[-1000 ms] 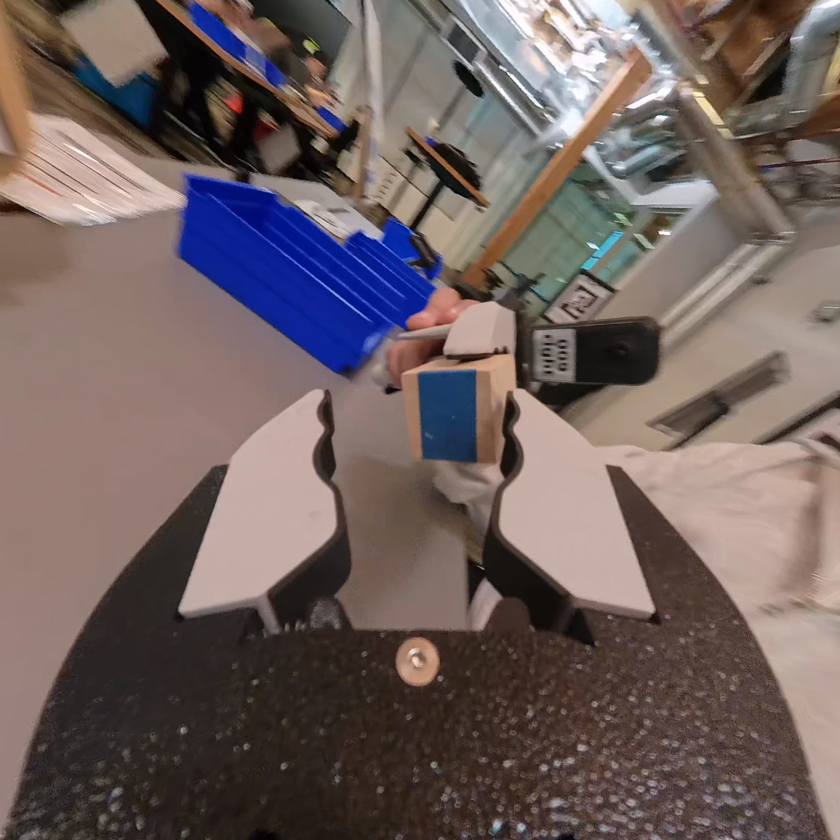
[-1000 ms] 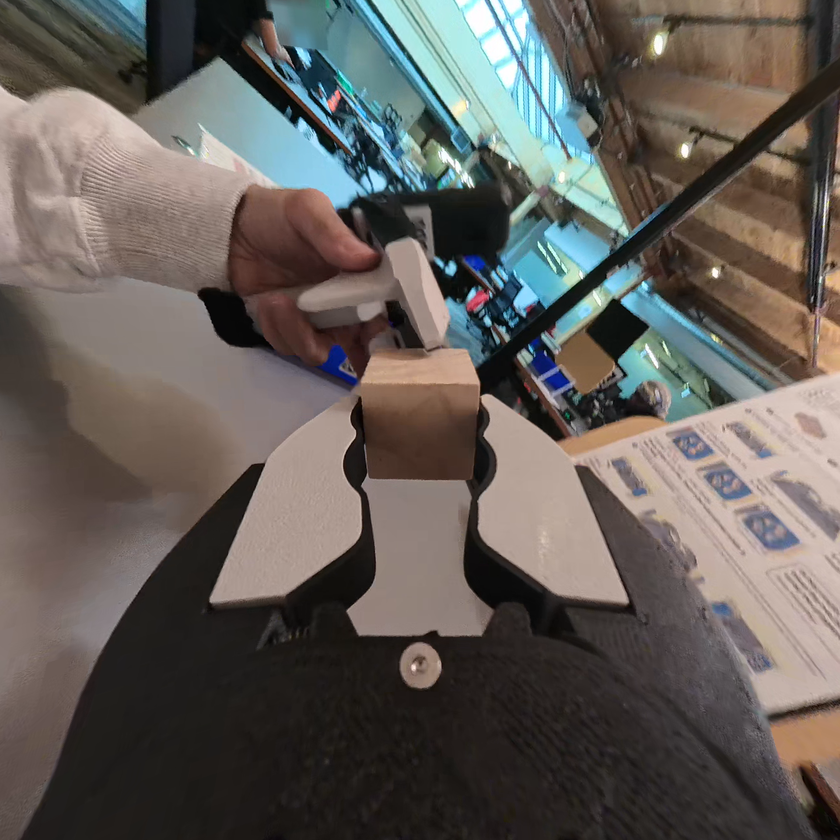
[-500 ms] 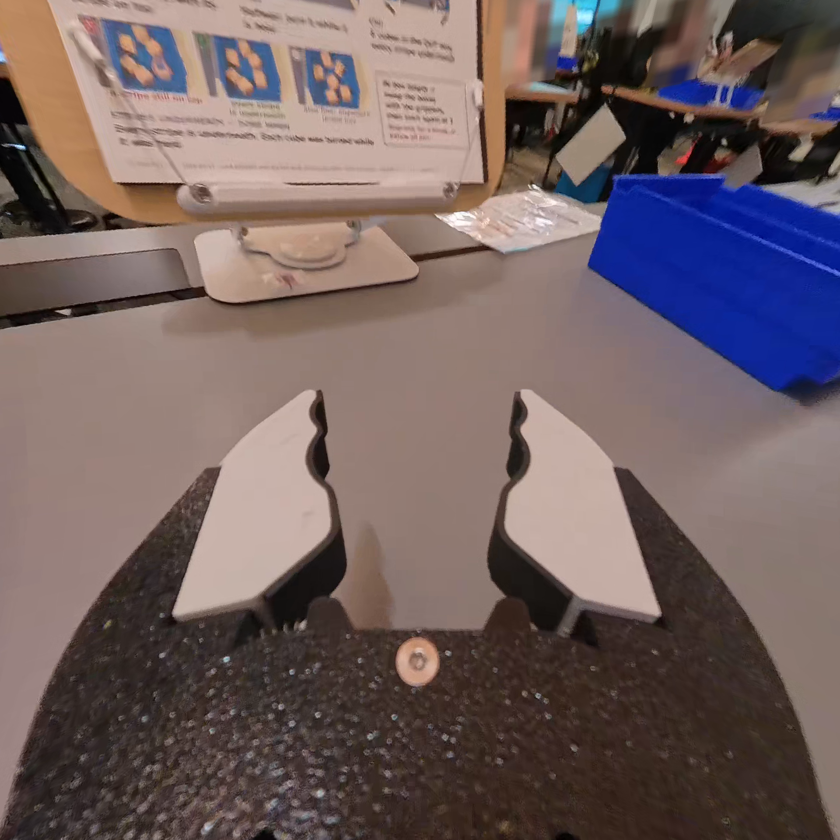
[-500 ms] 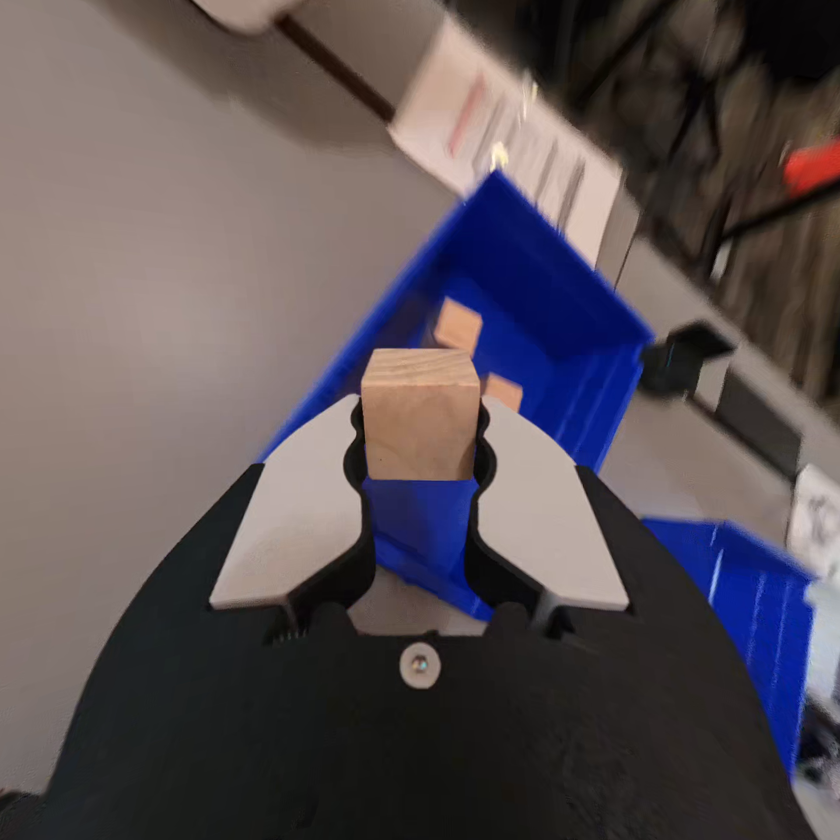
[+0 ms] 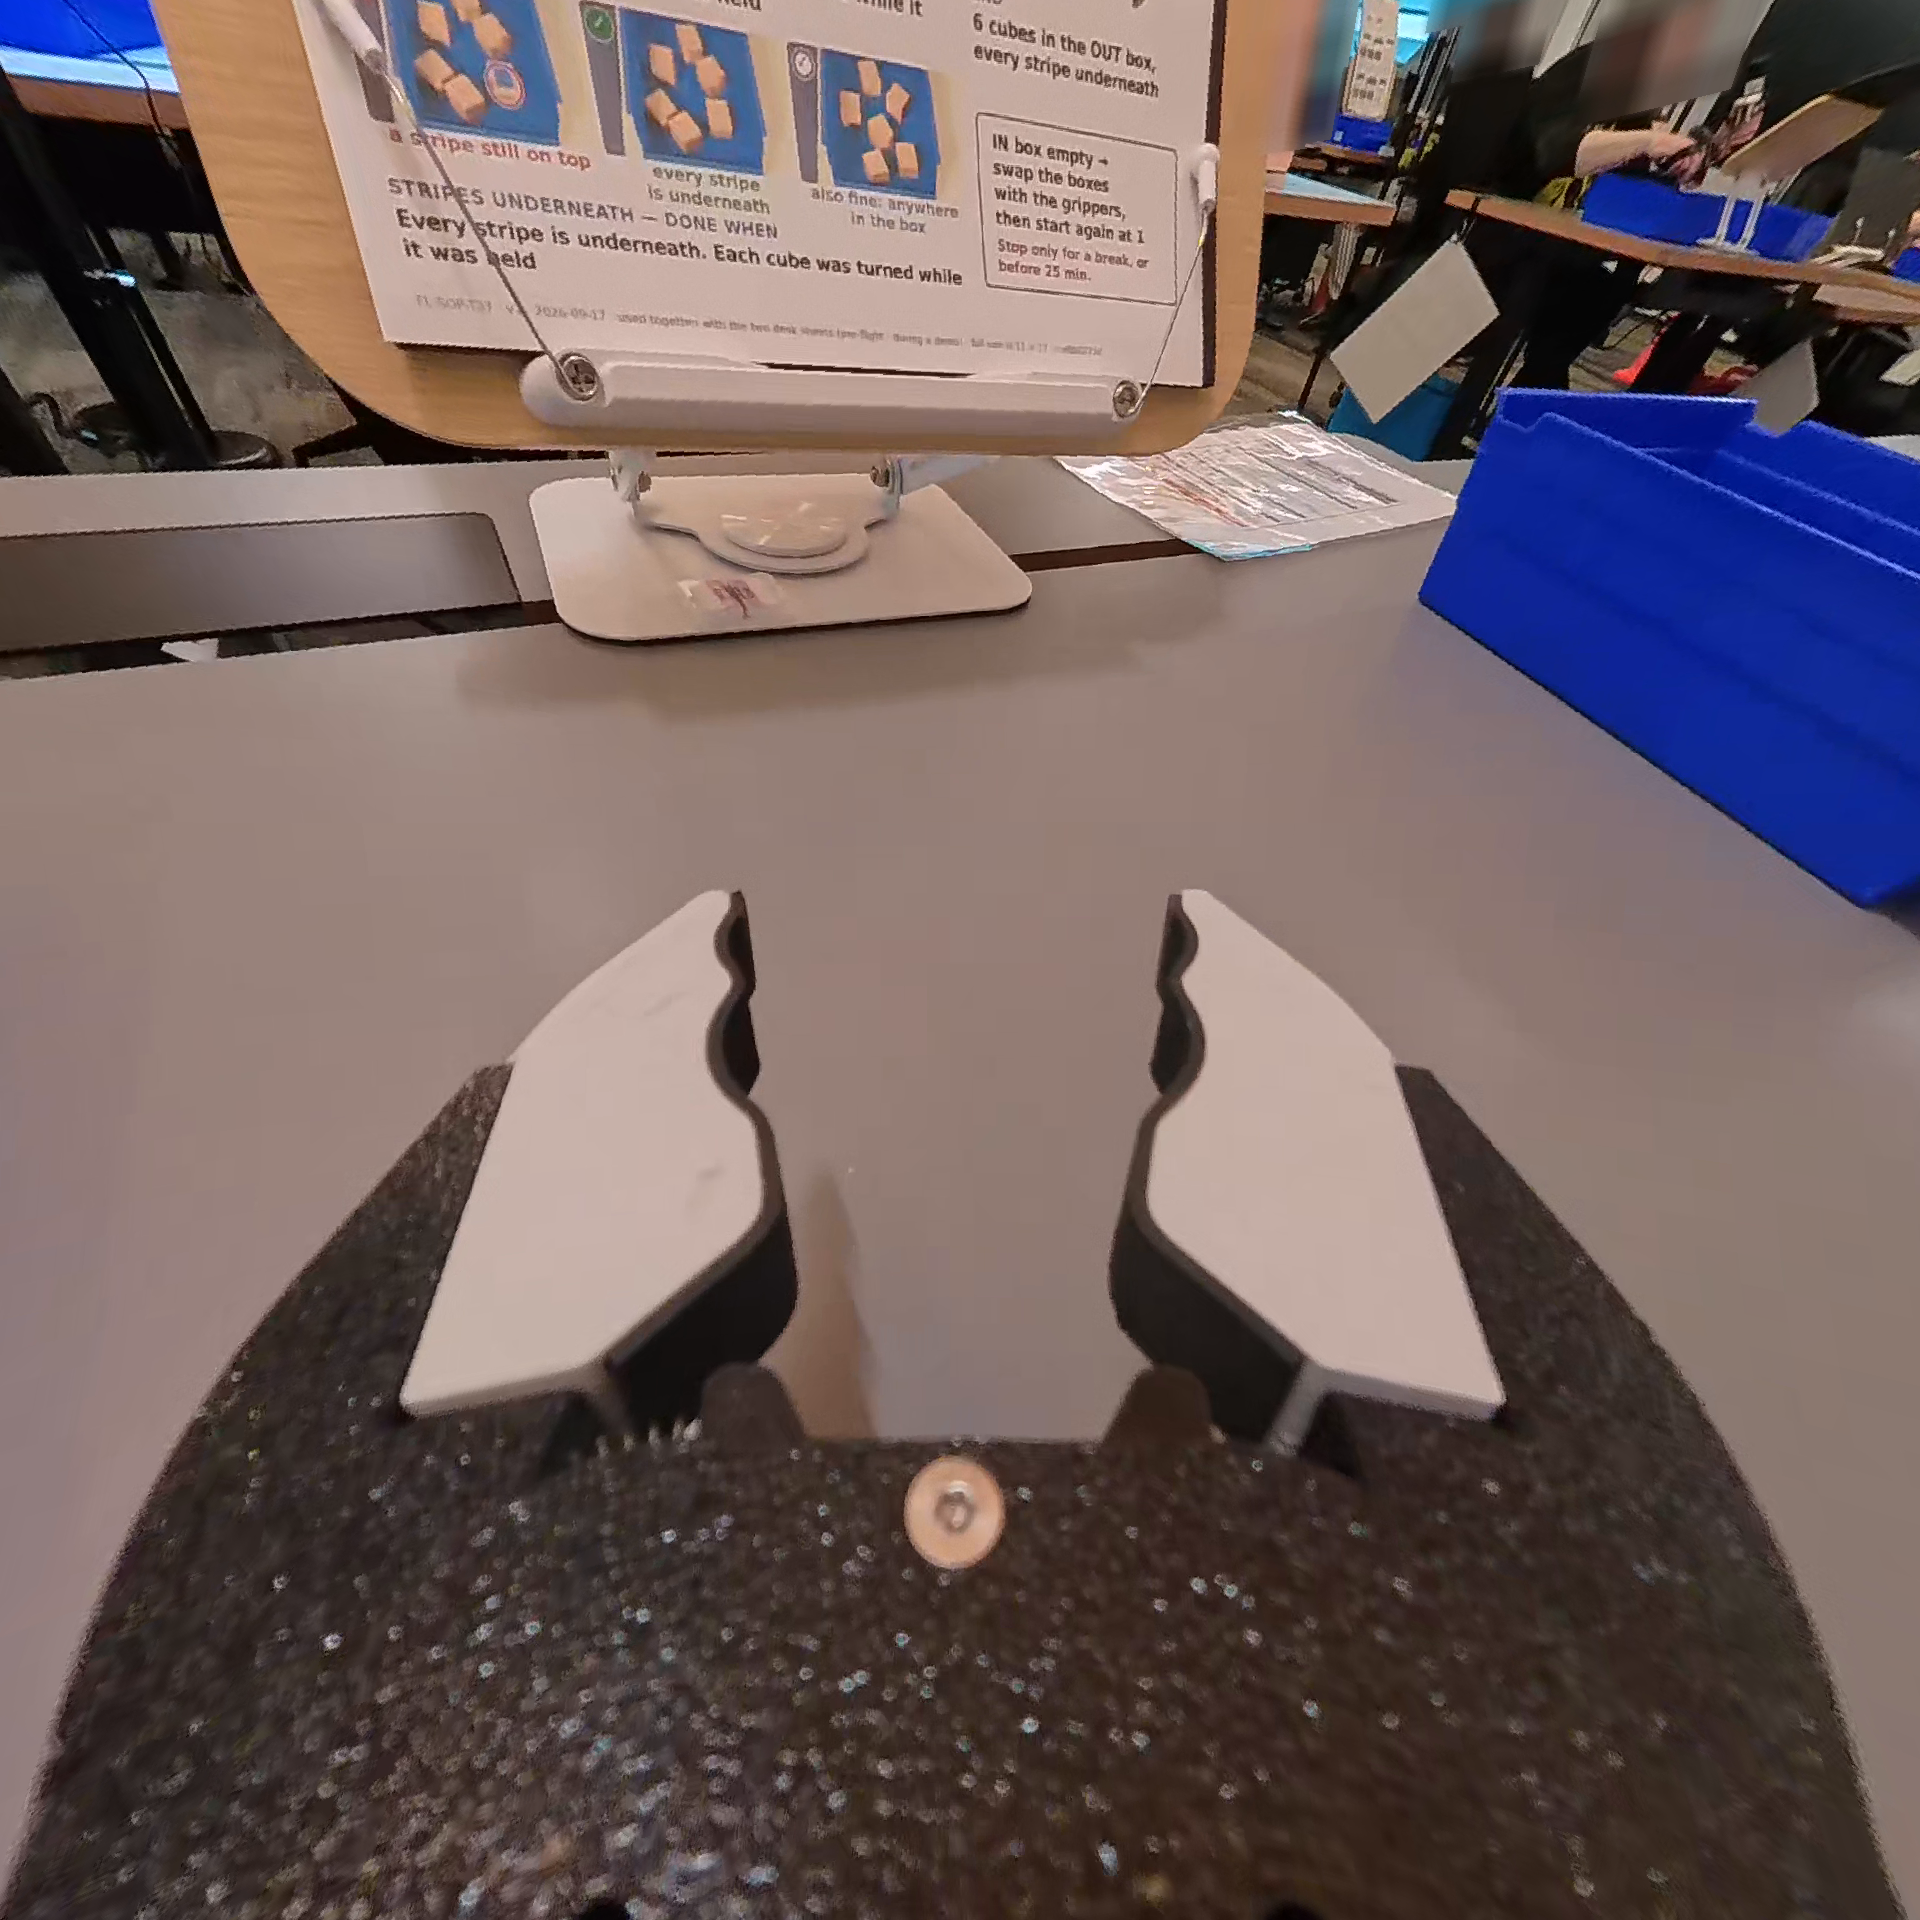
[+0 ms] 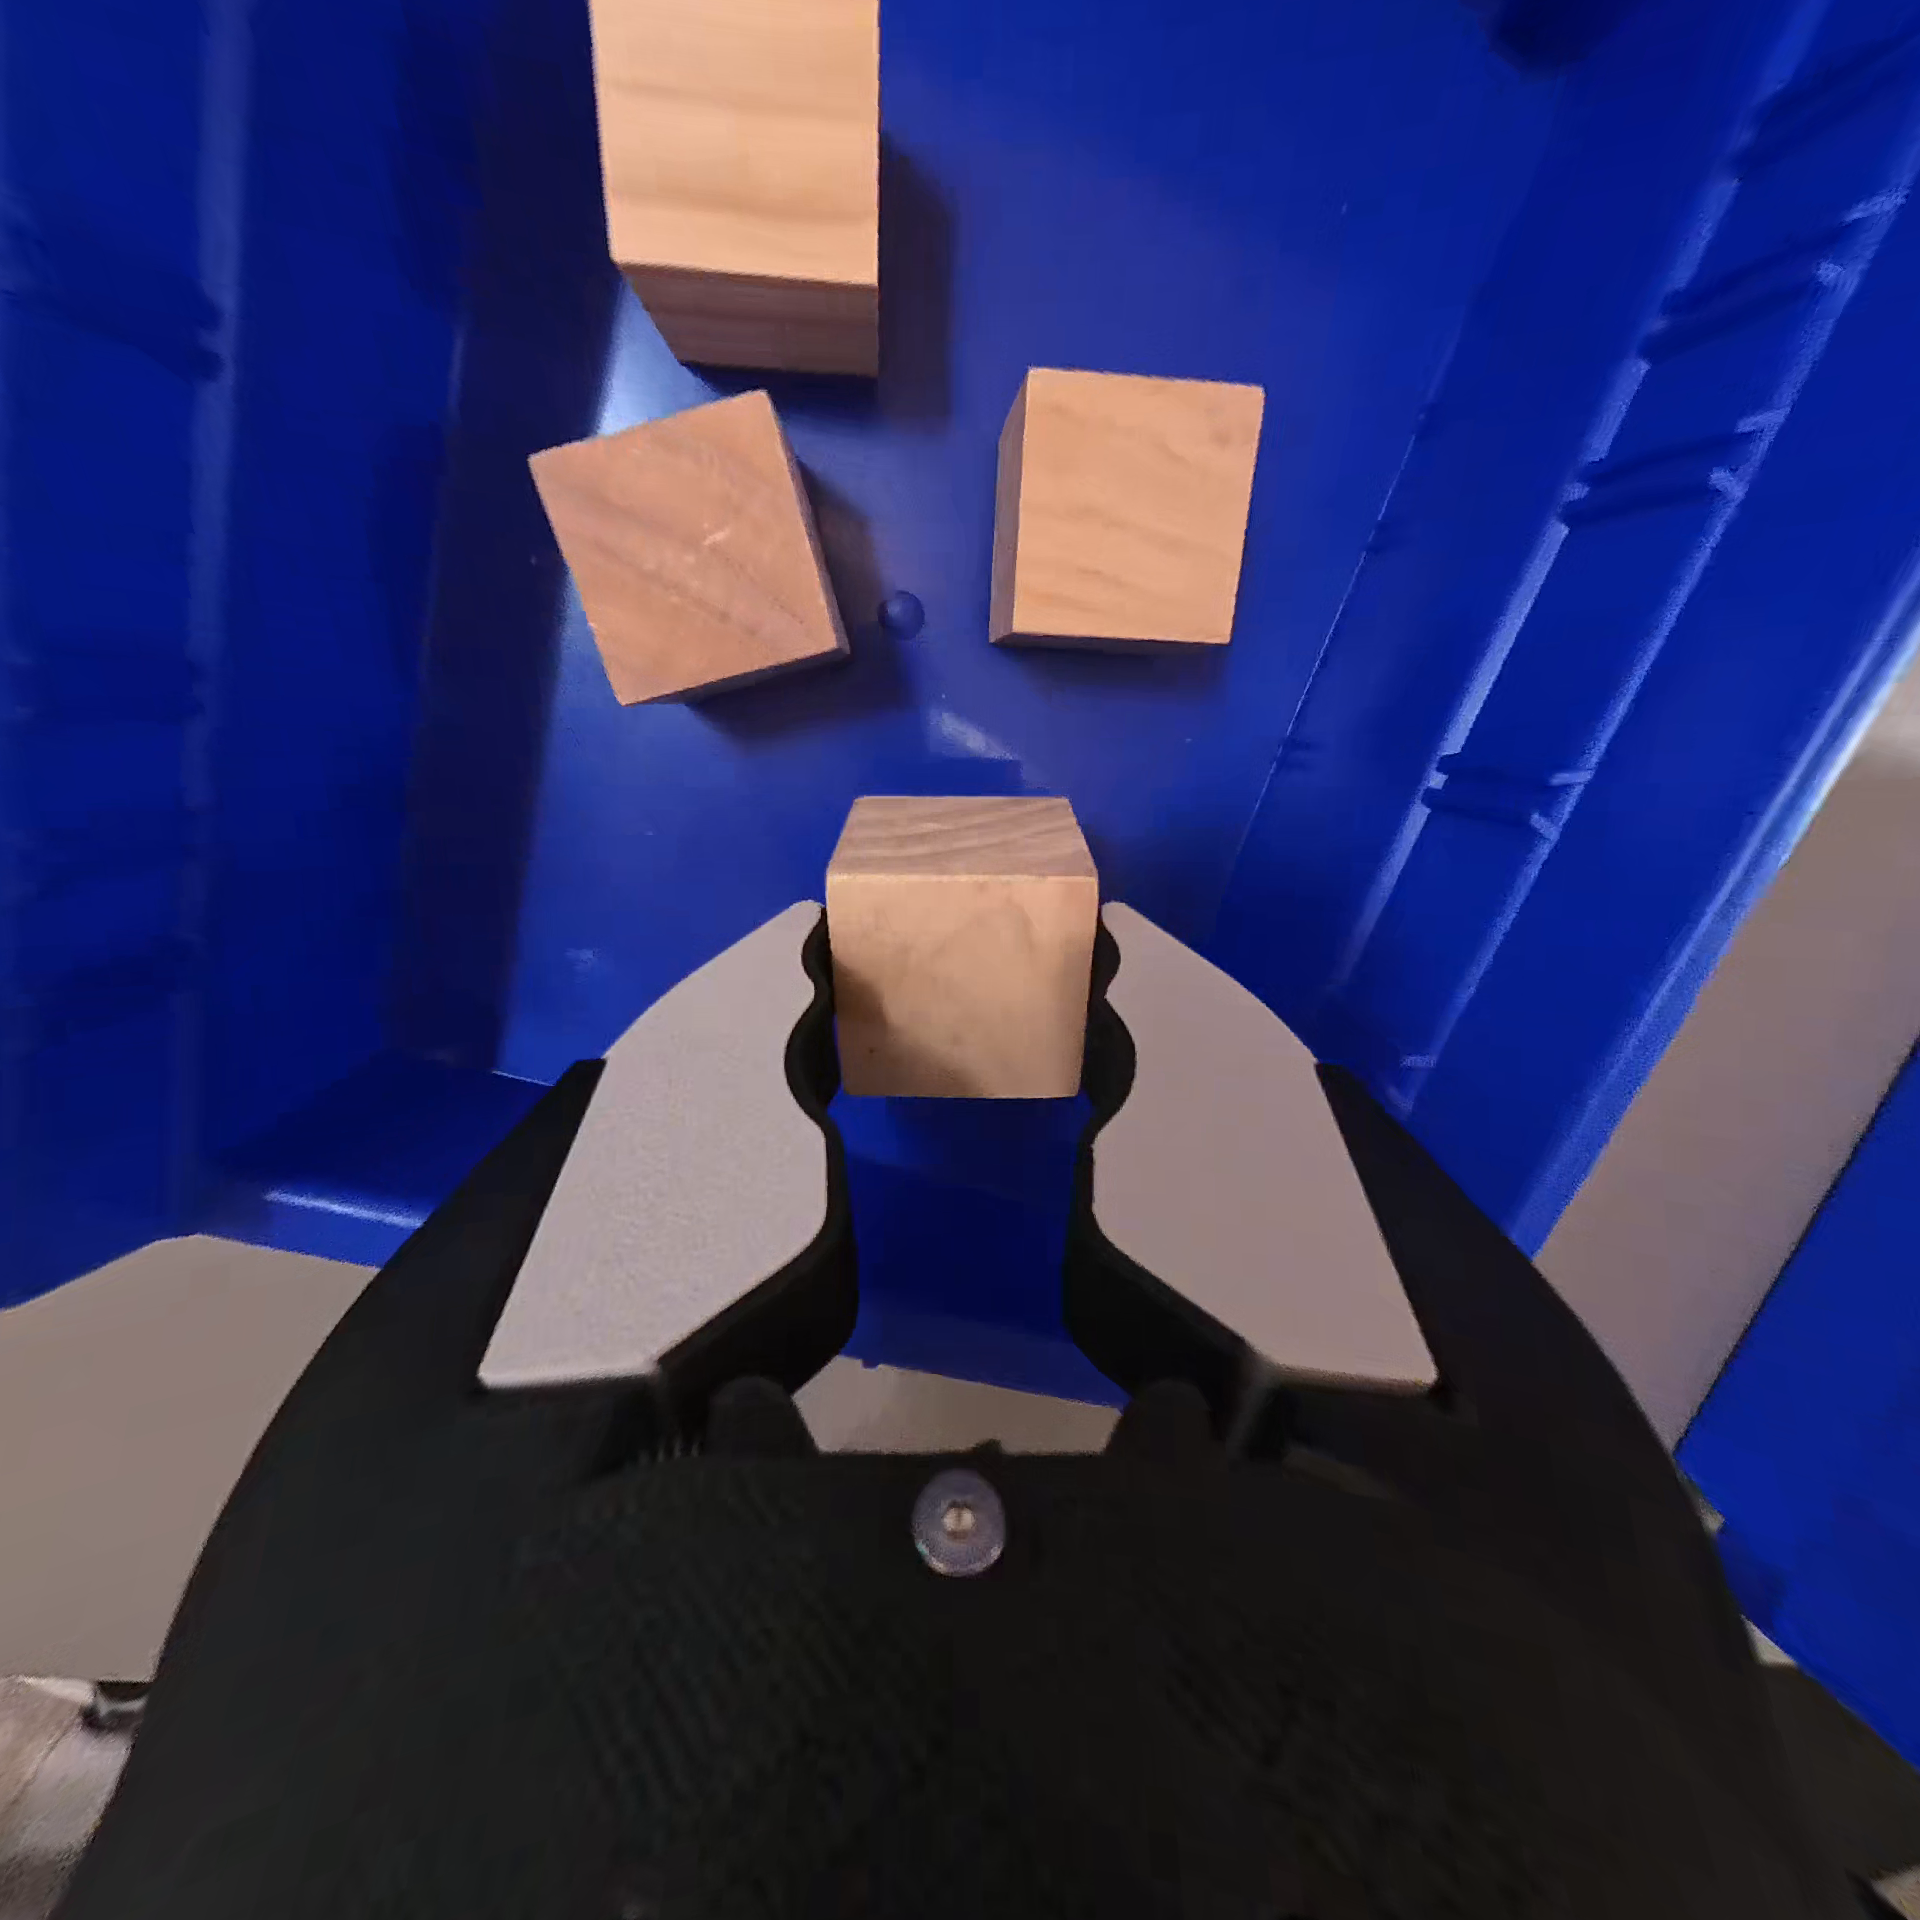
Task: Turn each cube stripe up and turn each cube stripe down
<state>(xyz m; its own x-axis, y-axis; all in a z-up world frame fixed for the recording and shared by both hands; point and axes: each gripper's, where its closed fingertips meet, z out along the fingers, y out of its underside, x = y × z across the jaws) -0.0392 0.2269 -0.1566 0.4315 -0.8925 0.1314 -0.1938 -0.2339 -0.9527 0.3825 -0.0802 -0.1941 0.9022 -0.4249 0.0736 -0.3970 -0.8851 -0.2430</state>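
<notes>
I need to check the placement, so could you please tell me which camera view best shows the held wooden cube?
The right wrist view: the plain wooden cube sits clamped in the right gripper. The left wrist view shows none of it.

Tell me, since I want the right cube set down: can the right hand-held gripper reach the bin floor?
Probably yes. The right hand-held gripper, shut on a cube, hangs over bare bin floor; three cubes lie farther in.
</notes>
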